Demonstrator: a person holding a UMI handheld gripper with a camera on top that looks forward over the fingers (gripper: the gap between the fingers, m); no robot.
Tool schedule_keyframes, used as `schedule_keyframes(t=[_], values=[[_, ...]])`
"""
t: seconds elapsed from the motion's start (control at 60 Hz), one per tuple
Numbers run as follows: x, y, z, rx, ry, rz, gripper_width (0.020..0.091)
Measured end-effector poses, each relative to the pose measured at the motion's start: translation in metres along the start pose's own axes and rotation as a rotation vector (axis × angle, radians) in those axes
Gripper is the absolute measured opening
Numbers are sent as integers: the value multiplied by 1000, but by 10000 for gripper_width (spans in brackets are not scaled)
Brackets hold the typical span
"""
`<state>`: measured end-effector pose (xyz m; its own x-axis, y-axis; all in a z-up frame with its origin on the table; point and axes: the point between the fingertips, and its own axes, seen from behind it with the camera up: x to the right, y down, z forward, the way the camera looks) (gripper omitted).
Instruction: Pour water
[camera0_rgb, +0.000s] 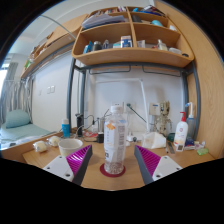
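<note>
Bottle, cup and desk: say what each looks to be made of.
Bottle, standing between the open gripper fingers: clear plastic, it seems, since the wall behind shows through it; a printed label wraps its middle. Cup, left of the bottle: white and smooth, perhaps ceramic or paper; the look leaves it open. Desk: light brown and matte, likely wood or wood laminate.

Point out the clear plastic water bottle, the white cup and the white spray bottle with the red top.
Clear plastic water bottle (115, 140), gripper view, on its label between the fingers.
White cup (70, 147), gripper view, on its rim.
White spray bottle with red top (181, 133), gripper view, on its body.
</note>
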<state>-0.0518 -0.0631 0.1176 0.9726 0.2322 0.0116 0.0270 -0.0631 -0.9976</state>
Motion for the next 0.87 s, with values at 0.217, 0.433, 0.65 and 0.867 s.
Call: schedule_keyframes(t=[0.217,0.433,0.65,0.867], values=[[-2,-11,-65,2,20,56,865],[15,-32,-101,57,69,29,865],[41,-34,-119,54,137,69,858],[46,-30,-122,46,136,113,862]])
